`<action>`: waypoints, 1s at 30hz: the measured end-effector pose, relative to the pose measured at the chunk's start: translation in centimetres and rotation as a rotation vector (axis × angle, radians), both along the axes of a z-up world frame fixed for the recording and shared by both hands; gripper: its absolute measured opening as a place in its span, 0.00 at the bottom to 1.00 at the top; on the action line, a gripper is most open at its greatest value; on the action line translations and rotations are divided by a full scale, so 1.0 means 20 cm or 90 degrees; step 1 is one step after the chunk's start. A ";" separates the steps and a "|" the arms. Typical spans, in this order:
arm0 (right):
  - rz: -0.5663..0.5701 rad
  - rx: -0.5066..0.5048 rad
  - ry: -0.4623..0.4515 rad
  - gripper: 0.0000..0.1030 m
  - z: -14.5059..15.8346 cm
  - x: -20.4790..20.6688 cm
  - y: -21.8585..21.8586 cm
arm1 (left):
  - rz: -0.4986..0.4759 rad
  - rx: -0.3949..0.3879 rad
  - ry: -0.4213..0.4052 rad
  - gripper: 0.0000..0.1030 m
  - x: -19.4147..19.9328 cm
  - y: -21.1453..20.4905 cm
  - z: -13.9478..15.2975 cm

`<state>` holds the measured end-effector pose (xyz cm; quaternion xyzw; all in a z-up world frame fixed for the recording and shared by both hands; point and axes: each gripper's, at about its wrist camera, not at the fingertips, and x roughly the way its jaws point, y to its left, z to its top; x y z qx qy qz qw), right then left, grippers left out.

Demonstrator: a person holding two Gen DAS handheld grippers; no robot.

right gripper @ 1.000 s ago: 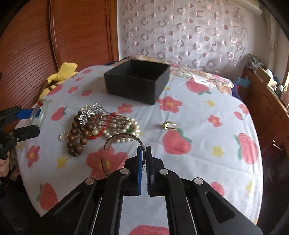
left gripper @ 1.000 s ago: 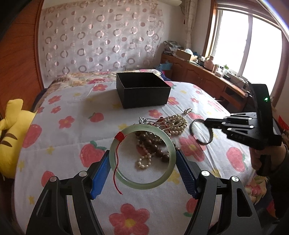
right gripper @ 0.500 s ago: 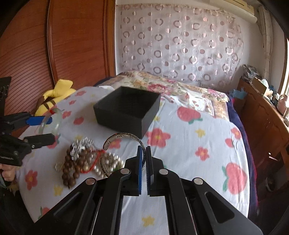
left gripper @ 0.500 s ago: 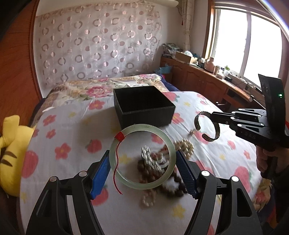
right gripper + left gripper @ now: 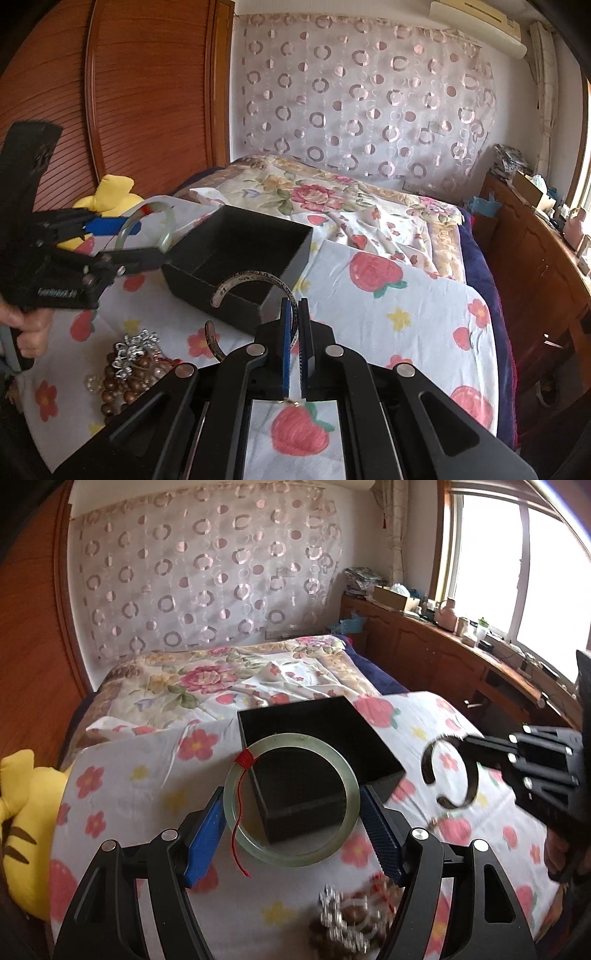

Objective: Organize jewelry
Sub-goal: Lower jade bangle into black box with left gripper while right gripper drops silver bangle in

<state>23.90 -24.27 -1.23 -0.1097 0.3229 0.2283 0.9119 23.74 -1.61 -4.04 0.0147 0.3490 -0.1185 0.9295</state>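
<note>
Left wrist view: our left gripper (image 5: 291, 830) fingers (image 5: 205, 834) span the jade bangle (image 5: 291, 799) across its width; it looks stiff, slick and breakable, so we grip the outer rim. Just ahead sits the open black box (image 5: 317, 738) on the bed (image 5: 129, 786). Our right gripper (image 5: 294, 345) fingers pinch the thin, rigid cuff bracelet (image 5: 255, 280) by its band, beside the box.

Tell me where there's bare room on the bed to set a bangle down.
The black box looks bare inside. The flowered sheet to the right of the box, out to the bed's edge, is bare too. It is crowded near the front left, where the bead pile lies, and beside the box where the left gripper holds the jade bangle.
</note>
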 end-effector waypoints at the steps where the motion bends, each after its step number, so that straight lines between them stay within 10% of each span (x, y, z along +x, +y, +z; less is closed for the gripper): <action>1: -0.002 -0.001 0.000 0.04 0.00 0.01 0.00 | 0.002 0.001 0.004 0.66 0.04 -0.01 0.00; 20: 0.026 0.011 0.003 0.04 -0.02 0.22 0.02 | -0.027 0.014 0.068 0.67 0.34 -0.11 -0.13; 30: 0.047 0.014 0.003 0.04 -0.02 0.34 0.10 | -0.002 0.001 0.004 0.79 0.27 0.03 0.01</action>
